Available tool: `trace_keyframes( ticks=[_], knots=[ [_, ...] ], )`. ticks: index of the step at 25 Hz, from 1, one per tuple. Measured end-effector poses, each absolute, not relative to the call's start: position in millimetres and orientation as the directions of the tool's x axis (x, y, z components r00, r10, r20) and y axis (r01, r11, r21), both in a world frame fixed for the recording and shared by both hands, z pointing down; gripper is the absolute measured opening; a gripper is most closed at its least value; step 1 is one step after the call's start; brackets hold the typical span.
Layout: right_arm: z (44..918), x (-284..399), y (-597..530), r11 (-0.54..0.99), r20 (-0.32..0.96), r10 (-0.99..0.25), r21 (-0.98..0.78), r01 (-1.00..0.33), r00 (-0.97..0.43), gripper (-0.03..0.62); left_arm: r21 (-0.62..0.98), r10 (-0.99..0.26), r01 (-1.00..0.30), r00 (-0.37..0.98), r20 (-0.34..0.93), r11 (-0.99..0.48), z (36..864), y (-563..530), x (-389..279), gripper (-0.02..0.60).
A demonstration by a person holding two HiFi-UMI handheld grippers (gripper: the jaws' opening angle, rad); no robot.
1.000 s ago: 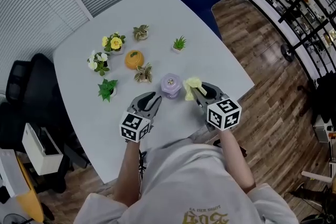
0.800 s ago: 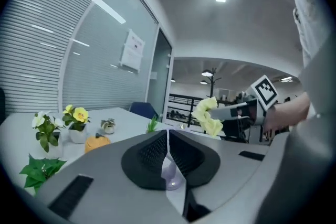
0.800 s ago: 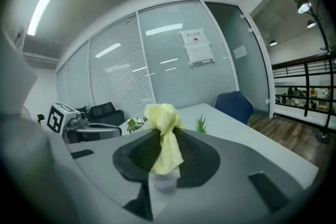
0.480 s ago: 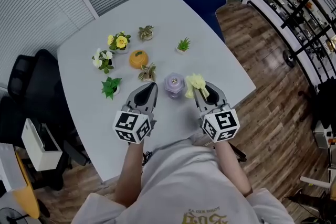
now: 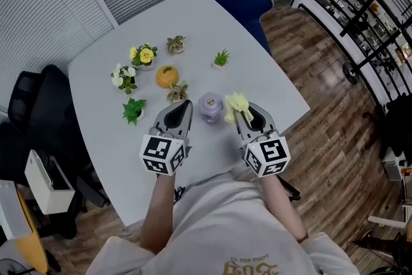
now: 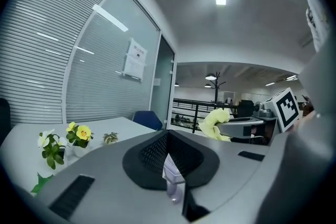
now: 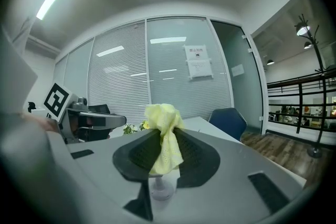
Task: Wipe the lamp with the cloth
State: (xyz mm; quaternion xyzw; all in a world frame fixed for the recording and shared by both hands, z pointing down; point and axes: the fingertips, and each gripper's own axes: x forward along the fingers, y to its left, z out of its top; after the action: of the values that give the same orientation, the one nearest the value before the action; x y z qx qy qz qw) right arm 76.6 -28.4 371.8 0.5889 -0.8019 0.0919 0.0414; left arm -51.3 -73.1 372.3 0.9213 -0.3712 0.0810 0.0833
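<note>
Grey table (image 5: 96, 119), lamp (image 5: 210, 105), cloth (image 5: 236, 102) in right tongs (image 5: 242, 114)

Person from above: a pale short-sleeved shirt (image 5: 219, 209) with yellow lettering at the chest. The left gripper (image 5: 185, 104) and right gripper (image 5: 242, 111) have grey wedge-shaped shells that taper to the tips. Their inner faces are lined with black meshed pads (image 6: 152, 152). At the rear sit the left cube (image 5: 163, 154) and right cube (image 5: 266, 156), white with black square markers.
</note>
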Motion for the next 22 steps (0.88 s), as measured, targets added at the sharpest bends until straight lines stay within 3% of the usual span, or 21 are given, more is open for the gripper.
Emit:
trace_keyframes(
  ticks=[22],
  knots=[
    [375.4, 68.8, -25.3, 0.304, 0.21, -0.928, -0.047, -0.951, -0.307, 0.083, 0.086, -0.65, -0.679, 0.726, 0.225, -0.729, 374.8, -71.0, -47.4, 0.002]
  ],
)
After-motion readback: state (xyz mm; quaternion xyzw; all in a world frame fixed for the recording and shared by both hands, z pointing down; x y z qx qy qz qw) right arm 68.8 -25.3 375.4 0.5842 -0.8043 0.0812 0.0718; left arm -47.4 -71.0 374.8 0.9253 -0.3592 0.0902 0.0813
